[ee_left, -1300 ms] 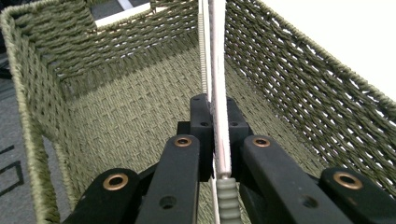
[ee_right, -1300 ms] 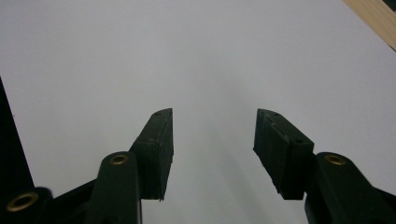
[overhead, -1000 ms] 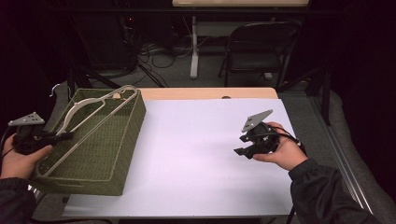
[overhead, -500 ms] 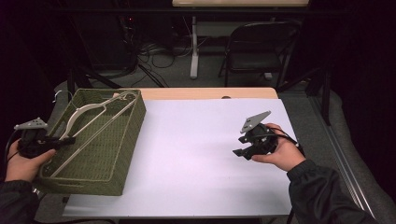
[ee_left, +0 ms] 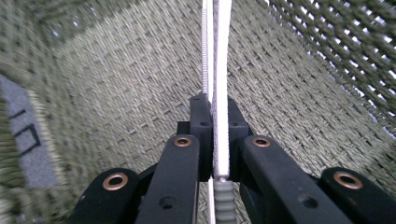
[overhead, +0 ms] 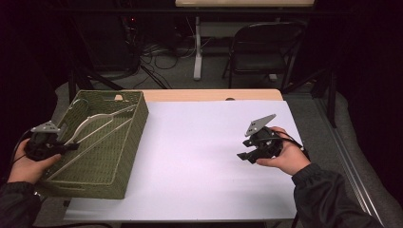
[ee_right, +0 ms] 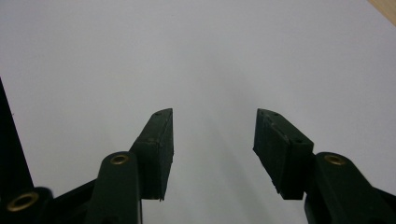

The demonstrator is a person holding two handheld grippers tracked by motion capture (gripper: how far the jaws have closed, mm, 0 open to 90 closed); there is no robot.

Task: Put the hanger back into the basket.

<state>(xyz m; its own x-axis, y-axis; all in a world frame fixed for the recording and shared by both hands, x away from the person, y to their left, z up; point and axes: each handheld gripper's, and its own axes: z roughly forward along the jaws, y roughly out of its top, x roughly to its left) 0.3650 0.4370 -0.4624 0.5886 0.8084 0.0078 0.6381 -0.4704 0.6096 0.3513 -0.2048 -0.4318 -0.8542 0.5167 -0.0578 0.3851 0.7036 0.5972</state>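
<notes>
Hanger [overhead: 92,124] lies slantwise in the green basket [overhead: 124,156] at nine o'clock on the table [overhead: 199,161], its hook toward the far wall. My left jaws [ee_left: 215,140] are clamped on its pale bar, just inside the basket's near-left corner. Basket sits on the table's left edge. My right jaws [ee_right: 212,149] stand apart with nothing between them, low over bare white table at three o'clock, well apart from the basket.
</notes>
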